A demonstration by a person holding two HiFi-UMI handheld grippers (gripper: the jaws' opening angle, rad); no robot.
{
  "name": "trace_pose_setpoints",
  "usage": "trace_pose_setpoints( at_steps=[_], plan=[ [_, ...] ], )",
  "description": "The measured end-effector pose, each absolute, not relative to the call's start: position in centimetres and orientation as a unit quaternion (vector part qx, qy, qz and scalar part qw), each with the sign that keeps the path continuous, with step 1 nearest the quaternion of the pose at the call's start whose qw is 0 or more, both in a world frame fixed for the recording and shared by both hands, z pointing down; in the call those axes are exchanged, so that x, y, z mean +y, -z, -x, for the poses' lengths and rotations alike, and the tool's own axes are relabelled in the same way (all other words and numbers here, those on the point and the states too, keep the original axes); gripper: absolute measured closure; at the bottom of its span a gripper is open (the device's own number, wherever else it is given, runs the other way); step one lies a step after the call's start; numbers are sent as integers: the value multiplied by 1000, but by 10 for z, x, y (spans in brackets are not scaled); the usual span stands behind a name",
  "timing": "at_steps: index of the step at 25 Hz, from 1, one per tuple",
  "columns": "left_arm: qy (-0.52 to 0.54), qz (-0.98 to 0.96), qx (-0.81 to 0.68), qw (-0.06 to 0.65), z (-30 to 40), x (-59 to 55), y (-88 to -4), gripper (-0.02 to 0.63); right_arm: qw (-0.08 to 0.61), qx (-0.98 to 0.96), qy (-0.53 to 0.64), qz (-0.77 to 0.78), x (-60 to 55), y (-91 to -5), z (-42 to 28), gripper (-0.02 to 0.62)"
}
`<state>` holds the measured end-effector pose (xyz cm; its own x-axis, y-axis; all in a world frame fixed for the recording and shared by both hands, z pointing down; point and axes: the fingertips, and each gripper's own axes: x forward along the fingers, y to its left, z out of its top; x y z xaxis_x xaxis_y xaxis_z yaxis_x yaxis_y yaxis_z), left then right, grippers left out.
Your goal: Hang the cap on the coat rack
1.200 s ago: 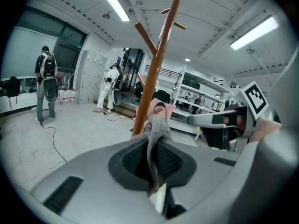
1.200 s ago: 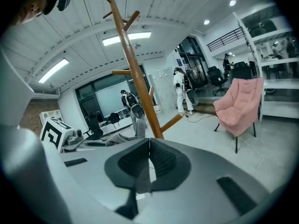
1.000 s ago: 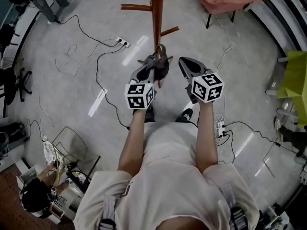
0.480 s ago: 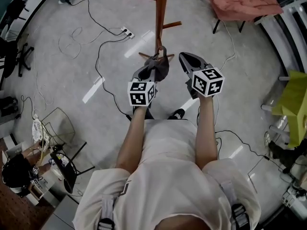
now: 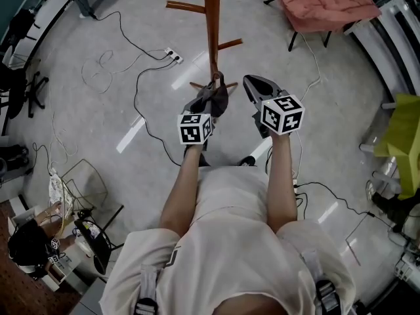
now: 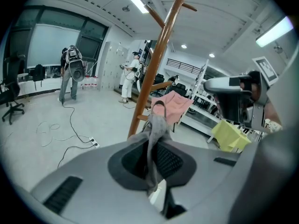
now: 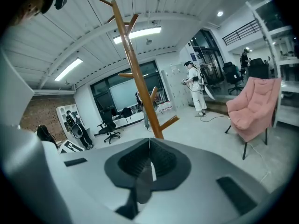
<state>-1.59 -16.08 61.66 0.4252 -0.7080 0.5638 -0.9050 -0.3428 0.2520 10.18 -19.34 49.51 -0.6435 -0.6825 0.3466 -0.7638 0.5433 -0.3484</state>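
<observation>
A grey cap point(image 5: 216, 98) hangs crumpled from my left gripper point(image 5: 209, 96), which is shut on its fabric point(image 6: 156, 133). The cap's strap loop point(image 6: 159, 104) sticks up past the jaws. The brown wooden coat rack point(image 5: 212, 25) stands just beyond both grippers, its pole and pegs rising ahead in the left gripper view point(image 6: 156, 64) and the right gripper view point(image 7: 135, 73). My right gripper point(image 5: 254, 85) is held beside the left one, to the right of the rack's base. Its jaws point(image 7: 149, 158) are shut with nothing between them.
A pink armchair point(image 5: 325, 2) stands to the right behind the rack. Cables and a power strip point(image 5: 172, 56) lie on the grey floor at the left. A yellow-green object point(image 5: 407, 130) sits at the right edge. People point(image 6: 71, 73) stand far off.
Both grippers keep almost the same pose in front of the rack, with the cap still in the left one. The head view has shifted slightly.
</observation>
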Motion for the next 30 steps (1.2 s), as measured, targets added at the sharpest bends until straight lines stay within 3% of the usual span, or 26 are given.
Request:
trace_pose_setpoints(
  at_steps=[27,30],
  plan=[
    [-213,-793,-472,319,7,-165,-663,585,105,-882,-230,-397,-202,-493,-91,589],
    [-228,-797,-460,318,2,-164,-665,546,103,-882,-231,-397,-203,-492,-92,591]
  ],
)
